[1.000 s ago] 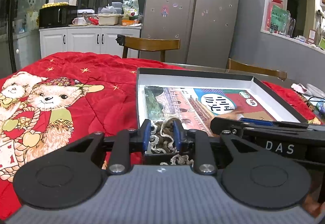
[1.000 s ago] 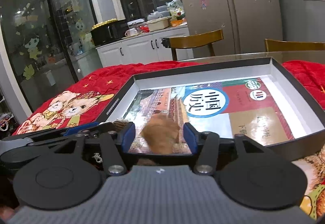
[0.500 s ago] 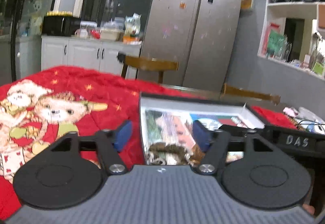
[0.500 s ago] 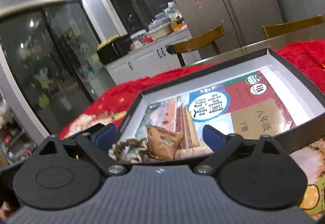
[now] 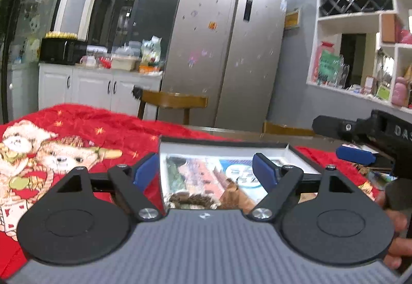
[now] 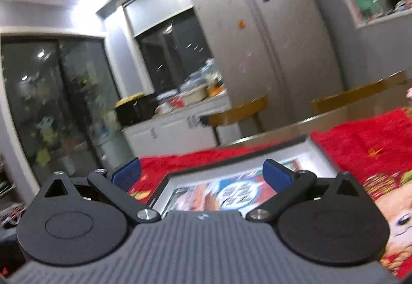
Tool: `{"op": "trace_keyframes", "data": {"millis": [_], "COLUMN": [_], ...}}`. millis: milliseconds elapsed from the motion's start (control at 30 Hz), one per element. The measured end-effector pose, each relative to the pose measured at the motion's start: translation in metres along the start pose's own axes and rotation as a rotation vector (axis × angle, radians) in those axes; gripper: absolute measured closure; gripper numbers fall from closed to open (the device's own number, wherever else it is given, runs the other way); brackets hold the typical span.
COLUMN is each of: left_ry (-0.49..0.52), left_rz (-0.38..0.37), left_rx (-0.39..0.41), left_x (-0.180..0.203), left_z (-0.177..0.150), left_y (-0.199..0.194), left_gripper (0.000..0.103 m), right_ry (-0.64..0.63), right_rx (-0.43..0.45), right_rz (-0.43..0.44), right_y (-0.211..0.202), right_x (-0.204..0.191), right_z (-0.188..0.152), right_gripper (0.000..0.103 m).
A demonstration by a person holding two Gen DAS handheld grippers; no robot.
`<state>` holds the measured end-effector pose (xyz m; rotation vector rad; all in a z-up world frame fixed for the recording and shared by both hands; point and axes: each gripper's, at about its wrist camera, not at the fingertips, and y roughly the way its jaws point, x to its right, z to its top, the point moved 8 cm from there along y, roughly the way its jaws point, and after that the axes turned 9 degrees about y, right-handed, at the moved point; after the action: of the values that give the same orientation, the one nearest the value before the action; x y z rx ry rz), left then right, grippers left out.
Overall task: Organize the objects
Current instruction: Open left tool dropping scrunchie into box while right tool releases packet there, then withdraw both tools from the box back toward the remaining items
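Overhead, both claws gaping: left claw [image 5: 206, 172] opening, right claw [image 6: 202, 176] empty.

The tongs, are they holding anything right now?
No. The left tongs are opening and the right tongs gape, both empty above the box.

Right hand-held gripper [image 6: 202, 174] stands with its blue fingertips [image 6: 276, 172] wide apart and nothing between them; beyond the gap lies an open box [image 6: 318, 155] with white inner walls, a printed book cover [image 6: 231, 192] flat on its floor; the box rests on a red blanket [image 6: 365, 137] bearing a cartoon print at lower right; the view is blurred, so small contents near the box's near edge cannot be told; behind stand two wooden chair backs [image 6: 238, 110], a silver refrigerator [image 6: 280, 34], and a white cluttered counter [image 6: 180, 116] beside dark glass doors [image 6: 59, 98].
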<state>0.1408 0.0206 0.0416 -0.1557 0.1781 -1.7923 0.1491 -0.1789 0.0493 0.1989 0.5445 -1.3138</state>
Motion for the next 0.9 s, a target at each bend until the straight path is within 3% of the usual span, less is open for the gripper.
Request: {"op": "trace_keyframes", "data": {"millis": [167,267,367,567,767,900], "left_ry": [0.005,0.043,0.029,0.031,0.085,0.134], "left_rz": [-0.019,-0.025,-0.07,-0.143,-0.253,-0.261], "left_rx": [0.108,0.128,0.107,0.067,0.024,0.005], "left_x": [0.014,0.024,0.03,0.043,0.063,0.071], "left_z": [0.011,0.017,0.021,0.023,0.015,0.0], "left_y": [-0.026,-0.037,-0.044,-0.055,-0.06,-0.067], "left_gripper": [0.011,0.01,0.01,0.01,0.01,0.01], "right_ry": [-0.021,-0.037,-0.066,-0.116,-0.069,-0.107], "right_rx": [-0.003,0.012,0.035,0.182,0.125,0.09], "right_rz": [-0.056,-0.087,-0.101,-0.187,-0.22,-0.285], "right_y": [-0.017,-0.033,-0.048,-0.076,-0.072,-0.07], "right_x": [0.005,0.005,-0.001,-0.01,0.015,0.039], "right_z": [0.017,0.023,0.022,0.003,-0.013,-0.018], "right_gripper": [0.0,0.0,0.0,0.0,0.0,0.0]}}
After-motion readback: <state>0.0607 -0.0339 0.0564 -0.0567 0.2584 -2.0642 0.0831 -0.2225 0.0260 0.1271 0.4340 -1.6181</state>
